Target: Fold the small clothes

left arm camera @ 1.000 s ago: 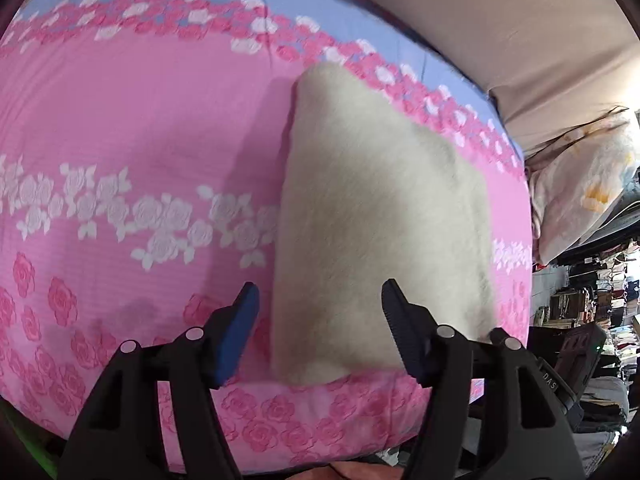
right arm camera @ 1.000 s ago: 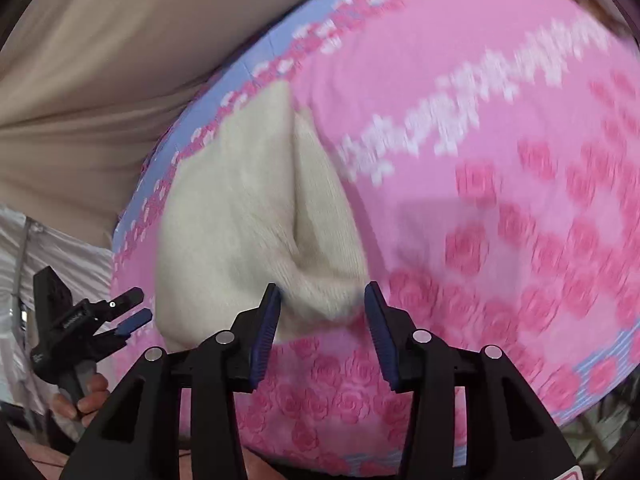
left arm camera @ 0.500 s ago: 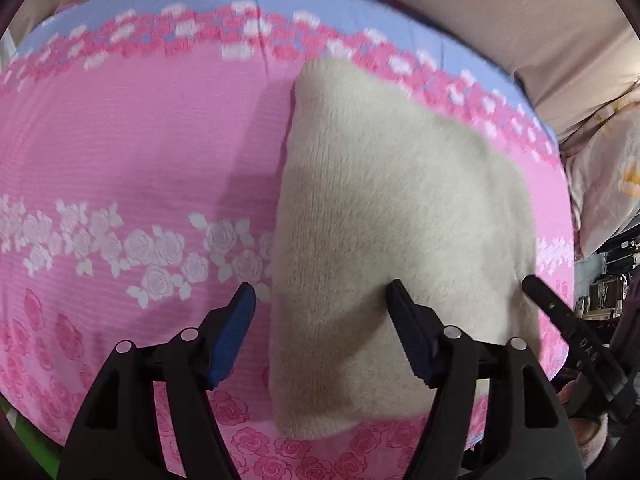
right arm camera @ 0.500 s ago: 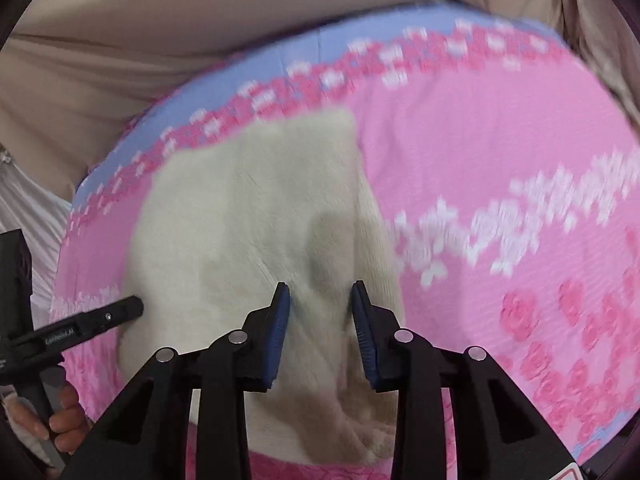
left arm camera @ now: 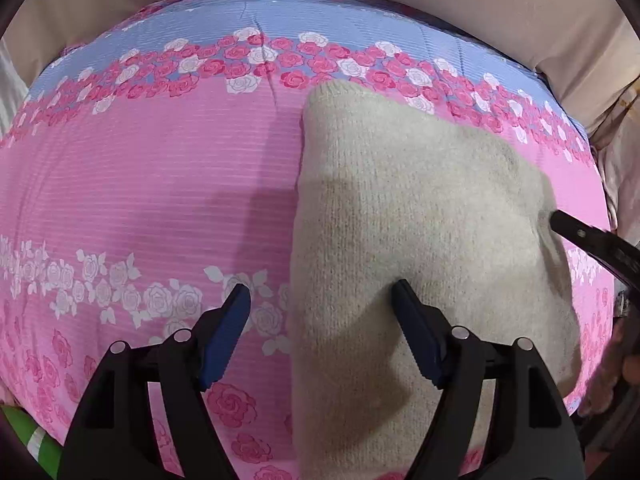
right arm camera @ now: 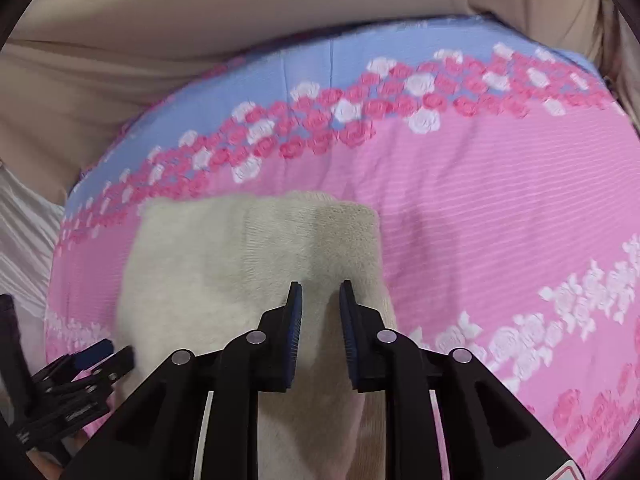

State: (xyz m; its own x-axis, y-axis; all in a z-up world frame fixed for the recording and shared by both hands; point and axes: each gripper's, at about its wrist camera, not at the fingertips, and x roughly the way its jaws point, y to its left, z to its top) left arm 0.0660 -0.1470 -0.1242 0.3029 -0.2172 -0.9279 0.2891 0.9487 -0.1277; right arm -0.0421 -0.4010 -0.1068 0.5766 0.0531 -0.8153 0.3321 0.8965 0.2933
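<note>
A cream knitted garment (left arm camera: 408, 240) lies folded on the pink rose-print bed cover (left arm camera: 140, 200). My left gripper (left arm camera: 320, 300) is open over the garment's left edge, one finger over the cover, the other over the knit. In the right wrist view the garment (right arm camera: 208, 264) shows with a raised fold between the jaws. My right gripper (right arm camera: 320, 296) is narrowed around that fold of cream knit. The right gripper's tip (left arm camera: 592, 240) shows in the left wrist view at the garment's right edge. The left gripper (right arm camera: 80, 364) shows at the lower left of the right wrist view.
A beige sheet or wall (right arm camera: 200, 32) rises behind the bed cover (right arm camera: 500, 208). A pale patterned pillow (left arm camera: 624, 128) sits at the right edge. A green strip (left arm camera: 28, 440) shows at the lower left.
Both grippers have moved forward over the garment. The right jaws have narrowed from open beside the garment's edge to closing around a fold of the knit.
</note>
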